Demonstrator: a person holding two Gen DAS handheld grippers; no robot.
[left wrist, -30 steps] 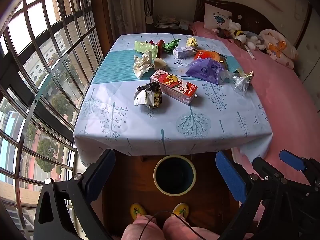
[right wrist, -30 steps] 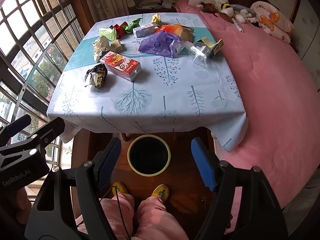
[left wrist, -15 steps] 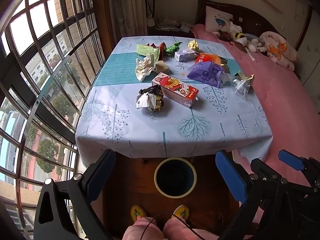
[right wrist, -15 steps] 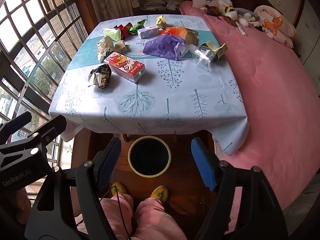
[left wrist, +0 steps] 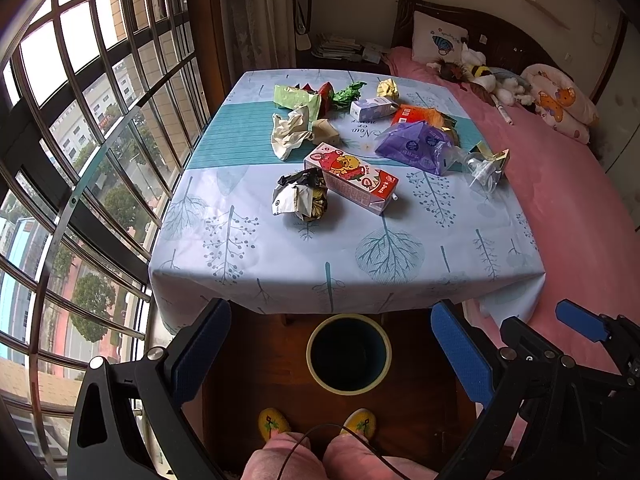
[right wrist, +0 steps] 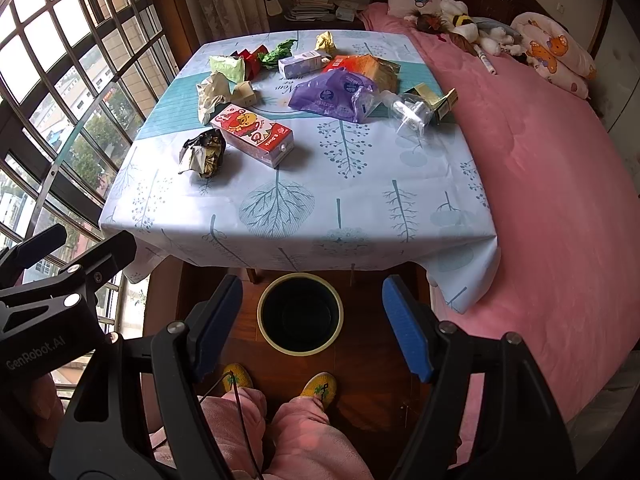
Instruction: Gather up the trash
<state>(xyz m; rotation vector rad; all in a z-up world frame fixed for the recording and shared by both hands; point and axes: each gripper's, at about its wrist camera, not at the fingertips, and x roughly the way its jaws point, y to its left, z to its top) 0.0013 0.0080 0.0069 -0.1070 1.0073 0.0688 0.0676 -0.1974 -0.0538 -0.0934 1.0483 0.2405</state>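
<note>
Trash lies scattered on the table (left wrist: pixel 384 248): a crumpled black and gold wrapper (left wrist: pixel 300 198), a red juice carton (left wrist: pixel 352 178), a purple bag (left wrist: pixel 416 146), crumpled paper (left wrist: pixel 290 132) and several more packets at the far side. A dark bin with a yellow rim (left wrist: pixel 349 353) stands on the floor under the near table edge. My left gripper (left wrist: pixel 330 348) hangs open above the floor in front of the bin, holding nothing. My right gripper (right wrist: pixel 312 320) is likewise open and empty over the bin (right wrist: pixel 300 314). The wrapper (right wrist: pixel 204 152) and carton (right wrist: pixel 254 134) sit left of centre in the right wrist view.
A barred window (left wrist: pixel 80 120) runs along the left. A pink bed (right wrist: pixel 560 180) with soft toys (right wrist: pixel 468 24) flanks the table on the right. A person's pink-trousered legs and yellow slippers (right wrist: pixel 320 386) stand near the bin. The near half of the tablecloth holds no objects.
Both views have tilted slightly so the table sits lower in frame. Both grippers stay open. Nothing on the table has moved.
</note>
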